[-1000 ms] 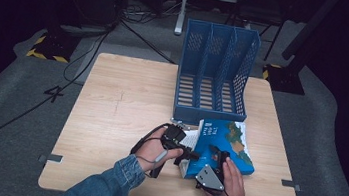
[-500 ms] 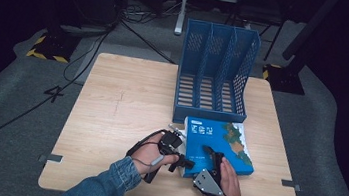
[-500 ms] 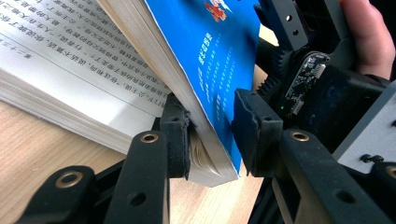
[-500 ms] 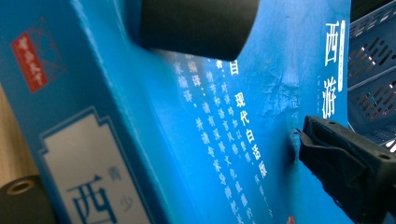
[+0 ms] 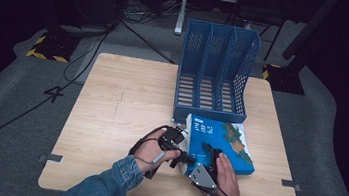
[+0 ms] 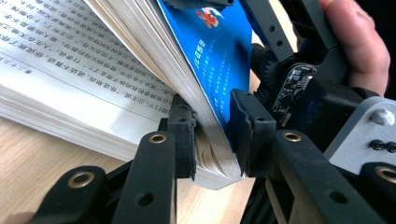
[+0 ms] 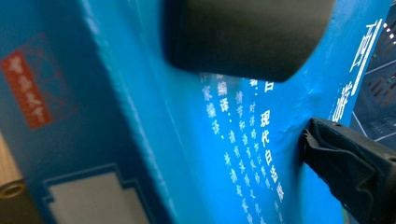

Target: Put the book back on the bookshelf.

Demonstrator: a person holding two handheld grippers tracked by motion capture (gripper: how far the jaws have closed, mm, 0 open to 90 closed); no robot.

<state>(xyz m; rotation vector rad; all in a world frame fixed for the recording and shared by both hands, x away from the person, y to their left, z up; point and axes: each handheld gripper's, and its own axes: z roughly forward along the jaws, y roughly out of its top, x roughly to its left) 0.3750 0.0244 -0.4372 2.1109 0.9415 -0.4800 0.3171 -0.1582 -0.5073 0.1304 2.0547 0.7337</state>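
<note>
A thick book with a blue cover [image 5: 230,141] lies on the wooden table [image 5: 121,101], just in front of a blue file rack [image 5: 216,73]. My left gripper [image 6: 212,123] is at the book's near left corner. It is shut on a wad of pages together with the blue cover [image 6: 219,60], and its jaws have just been closing. This wad is lifted off the open text pages [image 6: 70,70] below. My right gripper [image 5: 211,152] rests on the cover. One of its pads [image 7: 345,163] dents the cover [image 7: 233,140], and the other jaw is hidden. Its jaws have just been opening.
The rack stands upright at the back right with three slots facing the book. Bare table lies to the left of the hands and the rack. Cables and dark equipment lie on the floor beyond the far edge.
A second ago the book's top was raised, with white pages showing at its left. Now the cover lies flatter. Both hands have stayed at the near left corner.
</note>
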